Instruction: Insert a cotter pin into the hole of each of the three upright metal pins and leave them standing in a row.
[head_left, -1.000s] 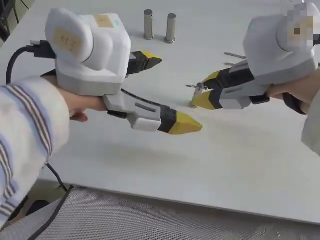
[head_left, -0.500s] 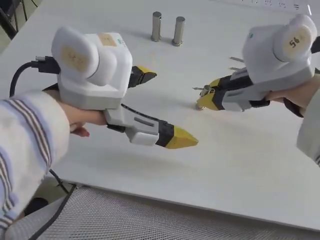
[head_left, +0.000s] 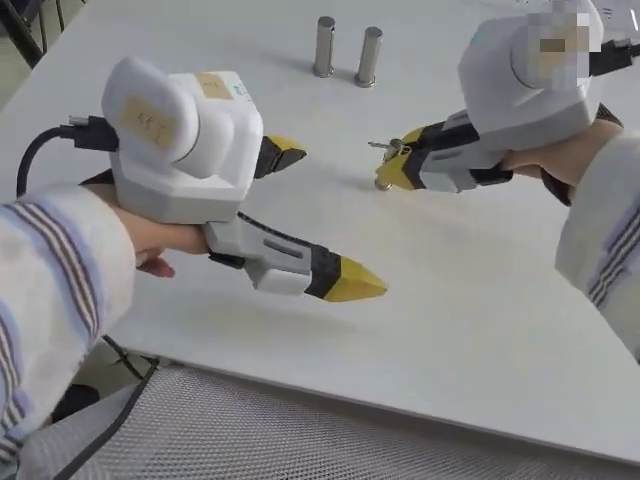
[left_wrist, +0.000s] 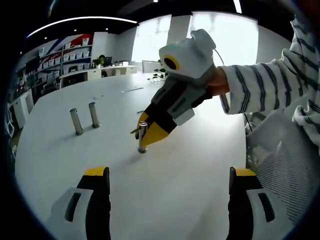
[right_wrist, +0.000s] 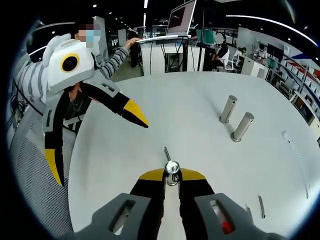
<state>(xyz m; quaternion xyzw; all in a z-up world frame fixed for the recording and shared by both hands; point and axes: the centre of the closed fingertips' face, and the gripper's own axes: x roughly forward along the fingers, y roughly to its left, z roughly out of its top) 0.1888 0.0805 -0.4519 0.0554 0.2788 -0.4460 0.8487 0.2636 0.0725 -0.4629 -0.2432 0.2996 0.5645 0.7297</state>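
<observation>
White workbench (head_left: 480, 330), grey mesh chair (head_left: 300, 430), bright windows (left_wrist: 150, 42), ceiling light strips (left_wrist: 80, 20), wall shelving (left_wrist: 60, 55).

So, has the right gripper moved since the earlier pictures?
Yes. In the head view the right gripper, shut on a metal pin, has come closer to the two upright pins standing farther back.

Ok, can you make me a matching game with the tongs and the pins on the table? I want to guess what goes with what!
Things:
1. left tongs
2. right tongs
3. two back pins
4. cotter pin

What each is doing:
A. shut on a metal pin
B. standing side by side, nothing touching them
C. open, holding nothing
D. poking out near the top of the held metal pin

Right pairs: 1-C, 2-A, 3-B, 4-D.
</observation>
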